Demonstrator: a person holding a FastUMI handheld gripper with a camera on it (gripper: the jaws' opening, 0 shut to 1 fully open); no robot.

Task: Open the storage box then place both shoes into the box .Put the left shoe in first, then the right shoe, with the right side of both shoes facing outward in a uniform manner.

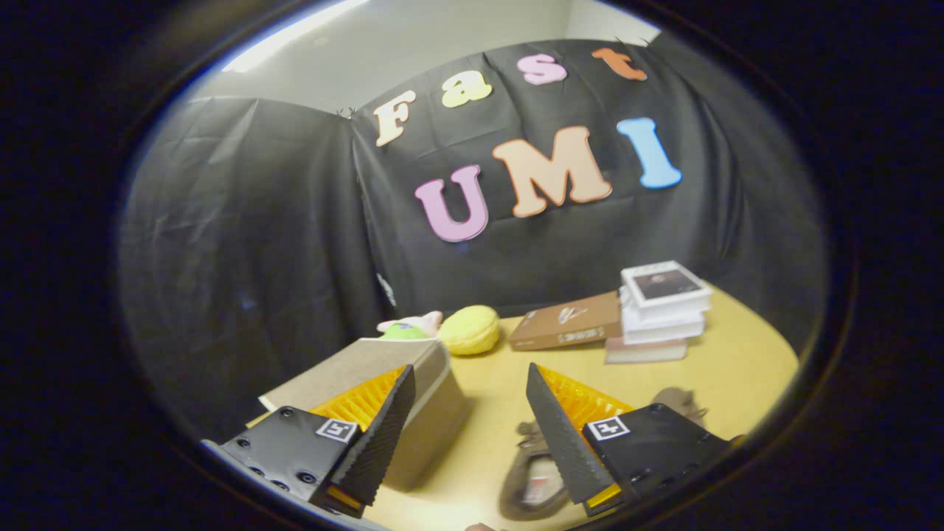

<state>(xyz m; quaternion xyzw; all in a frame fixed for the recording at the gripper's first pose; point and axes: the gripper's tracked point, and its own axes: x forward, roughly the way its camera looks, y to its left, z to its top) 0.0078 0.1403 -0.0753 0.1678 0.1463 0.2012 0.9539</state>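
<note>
Gripper (470,394): two fingers, spread wide apart, nothing held between them. Raised above the table (737,369) and tilted, left side sitting lower than right. Left finger (380,435): ribbed pad facing inward, tip pointing up and forward, overlapping the table's left portion. Right finger (557,435): ribbed pad facing inward, tip at similar height, above the table's middle. Square printed marker on the flat mount block behind each finger. Open gap between the pads, showing bare table surface.

Camera riding the tongs (468,435), low over the table (737,369), tilted, facing the cloth wall (258,243)
</note>
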